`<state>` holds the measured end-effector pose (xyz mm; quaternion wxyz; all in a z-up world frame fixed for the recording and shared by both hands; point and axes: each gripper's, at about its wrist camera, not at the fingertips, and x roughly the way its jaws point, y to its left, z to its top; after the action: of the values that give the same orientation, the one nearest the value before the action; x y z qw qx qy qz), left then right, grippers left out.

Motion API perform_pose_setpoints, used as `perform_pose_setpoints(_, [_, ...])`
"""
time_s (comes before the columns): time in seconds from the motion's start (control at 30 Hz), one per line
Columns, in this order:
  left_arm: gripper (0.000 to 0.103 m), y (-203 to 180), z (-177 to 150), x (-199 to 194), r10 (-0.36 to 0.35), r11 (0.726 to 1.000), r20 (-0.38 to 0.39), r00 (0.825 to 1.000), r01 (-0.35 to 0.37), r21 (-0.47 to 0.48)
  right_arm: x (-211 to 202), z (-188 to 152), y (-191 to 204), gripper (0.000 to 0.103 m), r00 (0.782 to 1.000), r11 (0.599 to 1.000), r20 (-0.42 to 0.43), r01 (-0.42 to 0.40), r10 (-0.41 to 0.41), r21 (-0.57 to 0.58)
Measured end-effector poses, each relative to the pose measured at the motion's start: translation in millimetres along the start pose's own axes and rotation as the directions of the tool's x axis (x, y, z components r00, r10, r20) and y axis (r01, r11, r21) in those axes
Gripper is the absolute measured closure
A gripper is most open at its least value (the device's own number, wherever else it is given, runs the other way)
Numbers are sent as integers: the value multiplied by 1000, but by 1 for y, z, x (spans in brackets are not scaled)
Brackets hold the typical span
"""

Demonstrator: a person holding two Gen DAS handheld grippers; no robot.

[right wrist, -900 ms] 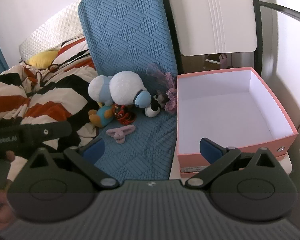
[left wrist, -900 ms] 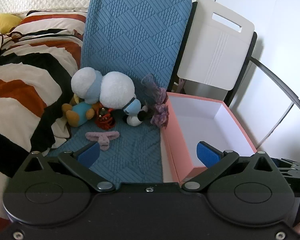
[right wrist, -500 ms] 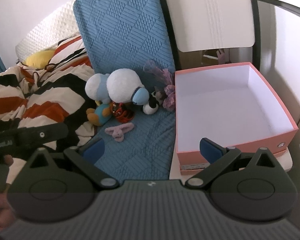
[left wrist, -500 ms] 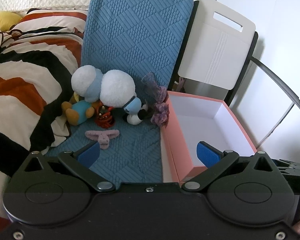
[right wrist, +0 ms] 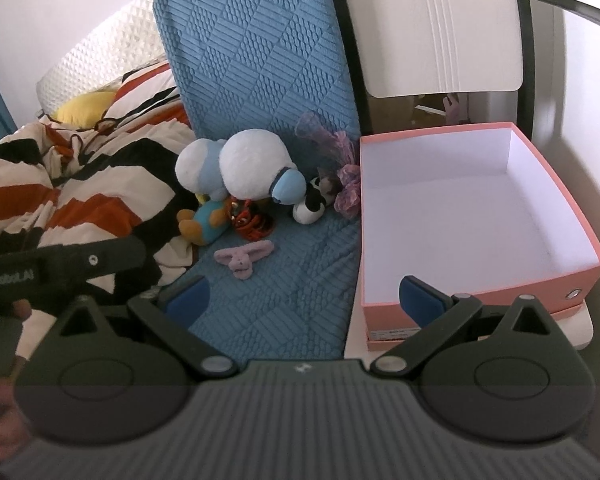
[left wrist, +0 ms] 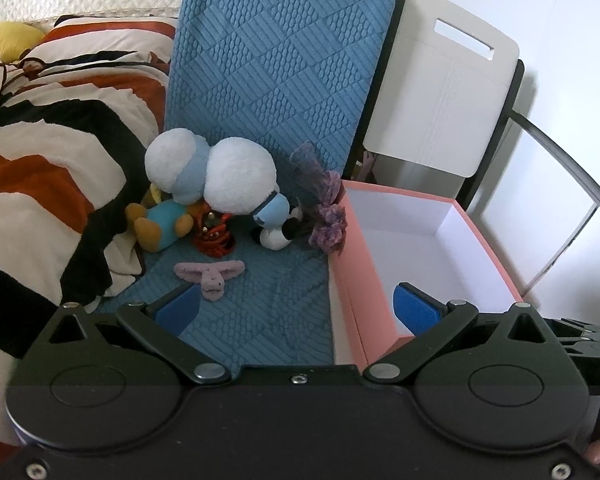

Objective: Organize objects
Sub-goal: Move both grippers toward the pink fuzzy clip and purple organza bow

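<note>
1. Soft toys lie bunched on the blue quilted mat (left wrist: 268, 312), near where it turns up against the chair back: a big white-and-blue plush (left wrist: 240, 184), an orange-and-teal plush (left wrist: 164, 222) at its left, a red-orange striped toy (left wrist: 214, 236) tucked under them, and a small black-and-white plush (left wrist: 276, 236) at its right.
2. A pale pink bunny toy (left wrist: 210, 276) lies flat on the mat by itself, nearer the cameras than the rest.
3. A purple gauzy piece (left wrist: 326, 216), perhaps a scrunchie or ribbon, sits between the pile and the box, touching or almost touching the box wall.
4. The pink box (right wrist: 584, 268) stands just right of the mat on a white surface (right wrist: 580, 328); its white inside holds nothing, and its lid is off.
5. Behind the box leans a white panel (left wrist: 440, 92) with a slot handle.
6. Left of the mat, a striped blanket (left wrist: 52, 168) in white, black and rust presses up against the toys, with a yellow cushion (left wrist: 8, 40) farther back.
7. The left gripper (left wrist: 296, 304) has its jaws spread wide with nothing between them, above the mat's near edge and the box's near corner.
8. The right gripper (right wrist: 304, 296) is likewise spread wide and grasps nothing, its right blue pad over the box's near wall.
9. Nothing lies on the mat between either gripper and the bunny toy.
</note>
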<state>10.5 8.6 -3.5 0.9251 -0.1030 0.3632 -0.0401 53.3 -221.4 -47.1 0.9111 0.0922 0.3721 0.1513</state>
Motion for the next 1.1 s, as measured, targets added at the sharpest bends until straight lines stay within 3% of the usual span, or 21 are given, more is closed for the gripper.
perform_pose_setpoints(0.2, [0,5,0,8,1,1000,-5,1000,-1,-5,8,0,-4,0,1000,1000,-3,5,-5,22])
perform_pose_setpoints(0.3, [0,7,0,12,2,1000,-8,1000,-2,-11,13,1,-6,5,1000,1000,0,8,-8,25])
perform_pose_setpoints(1.1, [0,34,9,63,18,999,-50,999,-20,-43,62,10,0,5,1000,1000,-16,1,-1,-16])
